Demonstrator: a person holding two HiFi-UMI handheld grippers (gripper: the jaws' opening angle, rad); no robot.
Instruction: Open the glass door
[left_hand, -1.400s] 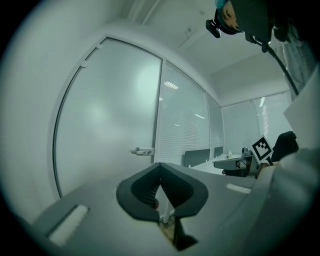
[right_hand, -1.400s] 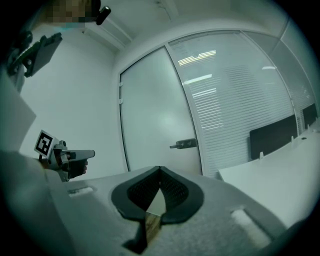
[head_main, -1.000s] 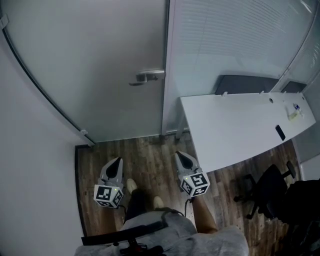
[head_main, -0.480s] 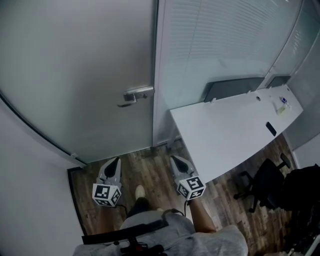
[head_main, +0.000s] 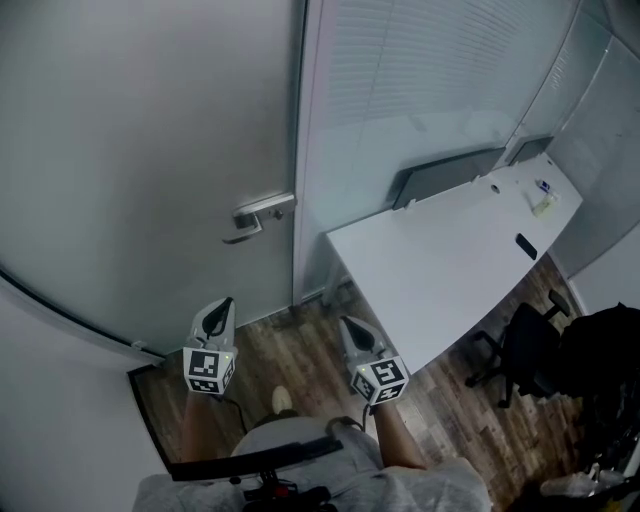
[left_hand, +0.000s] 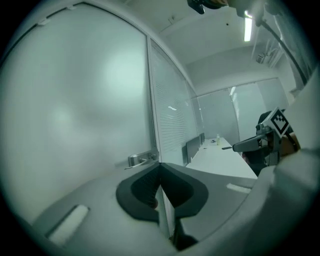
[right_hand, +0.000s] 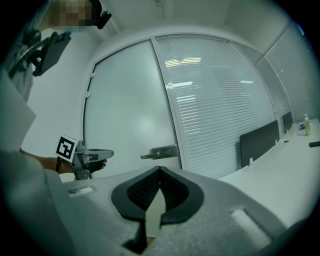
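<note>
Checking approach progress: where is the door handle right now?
In the head view, the door handle sits at the right edge of the glass door, ahead of the left tongs, untouched.

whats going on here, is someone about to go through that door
A person stands facing a frosted glass door, which looks closed, with a gripper in each hand. The left gripper and the right gripper are both shut and empty, held low in front of the person. Neither touches the lever handle, so opening the door has not yet begun. A white desk stands off to the right.
</note>
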